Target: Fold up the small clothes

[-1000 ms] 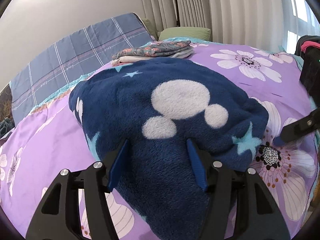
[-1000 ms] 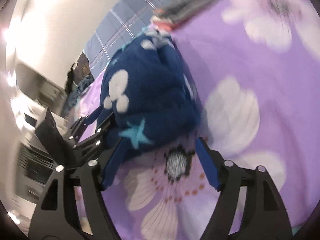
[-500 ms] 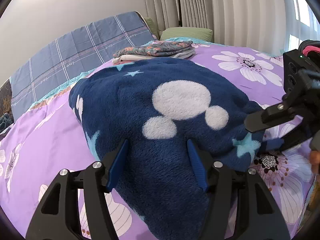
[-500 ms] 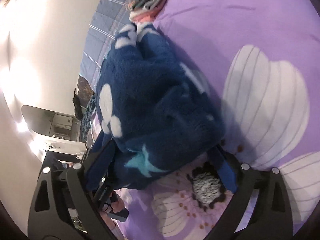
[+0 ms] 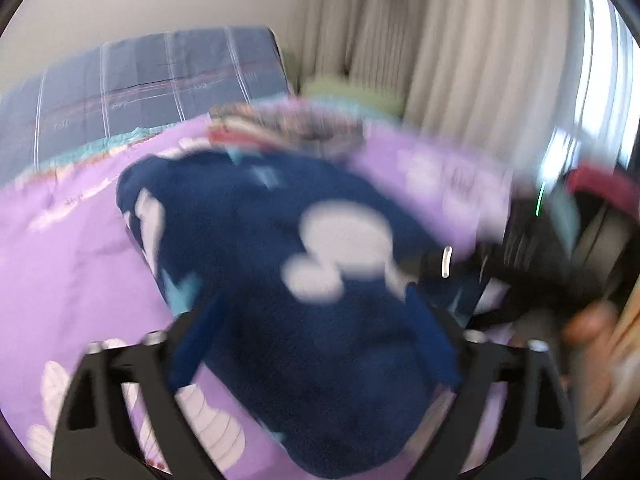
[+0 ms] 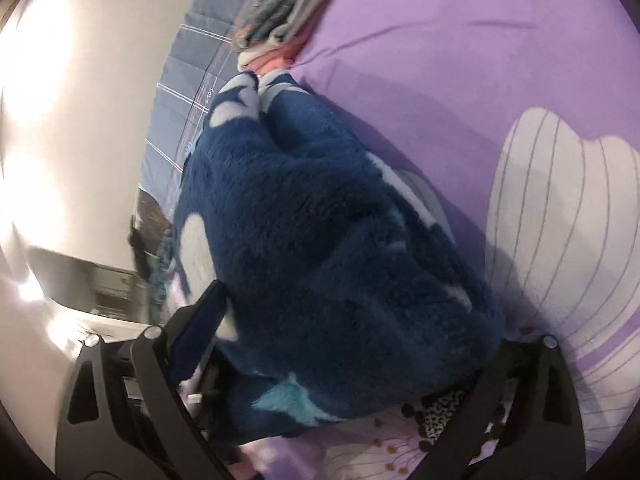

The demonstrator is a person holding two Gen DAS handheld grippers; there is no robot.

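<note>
A navy fleece garment [image 5: 288,264] with white round patches and light-blue stars lies bunched on the purple flowered bedspread [image 5: 72,264]. My left gripper [image 5: 316,344] is open, its blue fingers straddling the garment's near end; this view is blurred. My right gripper [image 6: 348,364] is open with its fingers around the garment's [image 6: 320,264] right corner, the fleece filling the gap. The right gripper also shows in the left wrist view [image 5: 520,272] as a dark blur at the garment's right edge.
A stack of folded clothes [image 5: 280,128] [image 6: 288,8] lies on the bed beyond the garment. A blue plaid pillow [image 5: 152,80] and a green pillow [image 5: 348,92] sit at the head. Curtains [image 5: 440,60] hang behind. A wall and furniture [image 6: 92,280] show left.
The right gripper has pushed further in over the garment's right corner. The left view has tilted and blurred with movement; its fingers remain open over the garment's near end.
</note>
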